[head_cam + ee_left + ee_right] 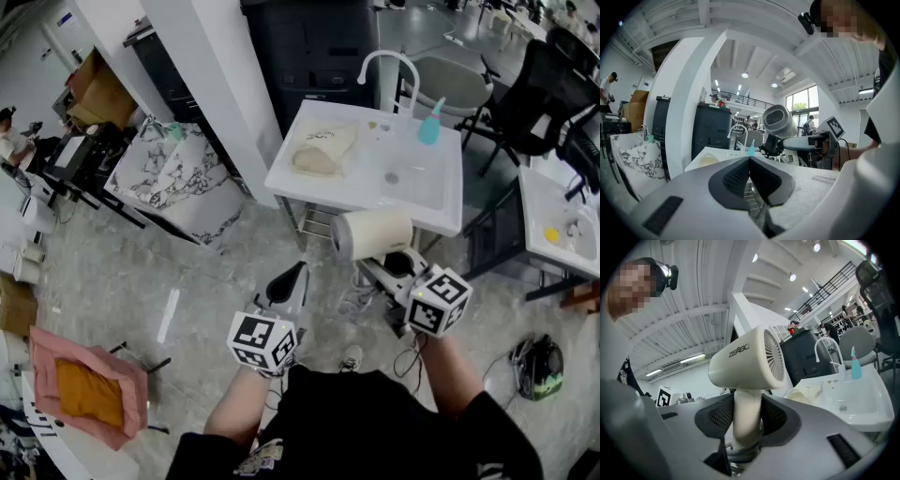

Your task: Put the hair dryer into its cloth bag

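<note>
Closest in, at the bottom of the head view, is the person's black shirt, with both forearms reaching out and a marker cube on each tool. Left gripper (292, 275) first: in its own view the left gripper (750, 162) has its dark ribbed pads pressed flat against each other, nothing between them, so it's empty and closed tight.

Over to the right gripper (395, 263), and it's carrying! The right gripper view shows the right gripper (747, 414) clamped on the cream handle of the hair dryer (746, 363), pads squeezing it from both sides. The barrel sits crosswise above the jaws, its slotted grille facing the sink side. Grey cord (740, 453) bunches just below the grip.

From the head view the hair dryer (373, 233) hangs in the air, just in front of the white sink counter (427, 192) and not touching it. The left gripper view catches the hair dryer (779, 121) off to its right, too.

And the cloth bag (323, 150)? It lies crumpled on the counter's left part, beside the basin, well apart from the dryer. A teal bottle (429, 127) stands at the back near the faucet (387, 62).
</note>
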Available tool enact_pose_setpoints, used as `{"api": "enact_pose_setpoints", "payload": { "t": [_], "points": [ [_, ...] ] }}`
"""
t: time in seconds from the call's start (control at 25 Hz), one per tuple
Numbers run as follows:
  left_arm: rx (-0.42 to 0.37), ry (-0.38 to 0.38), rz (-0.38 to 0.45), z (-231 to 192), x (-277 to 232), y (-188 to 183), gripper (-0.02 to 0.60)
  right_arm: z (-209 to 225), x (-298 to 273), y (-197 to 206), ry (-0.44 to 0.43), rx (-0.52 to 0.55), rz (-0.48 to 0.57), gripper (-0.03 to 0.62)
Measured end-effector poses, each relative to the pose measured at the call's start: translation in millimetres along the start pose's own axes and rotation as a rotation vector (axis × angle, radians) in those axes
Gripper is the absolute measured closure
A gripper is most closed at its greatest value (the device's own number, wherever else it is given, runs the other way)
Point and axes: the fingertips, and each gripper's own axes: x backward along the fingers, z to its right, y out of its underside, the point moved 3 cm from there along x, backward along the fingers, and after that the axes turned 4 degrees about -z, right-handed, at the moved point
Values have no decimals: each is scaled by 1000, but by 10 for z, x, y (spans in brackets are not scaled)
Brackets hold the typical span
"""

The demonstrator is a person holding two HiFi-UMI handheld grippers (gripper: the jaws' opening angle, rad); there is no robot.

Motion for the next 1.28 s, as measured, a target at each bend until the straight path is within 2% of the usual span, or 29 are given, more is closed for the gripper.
{"api": "enact_pose_setpoints", "payload": {
  "t": [0.52,0.6,0.64,1.0,1.28],
  "points": [
    [-24,-10,17,86,-54,-51,575,71,92,-29,-8,13,10,441],
    [-28,-20,12,112,-59,-47,471,84,134,-40,-6,13,11,441],
    [-29,-22,10,129,-58,-43,454,87,157,-41,-6,15,11,441],
    [-46,-4,8,291,-51,-28,448,101,333,-32,6,17,20,441],
    [-50,11,20,218,-123,-83,448,173,322,-58,34,7,27,441]
  ]
}}
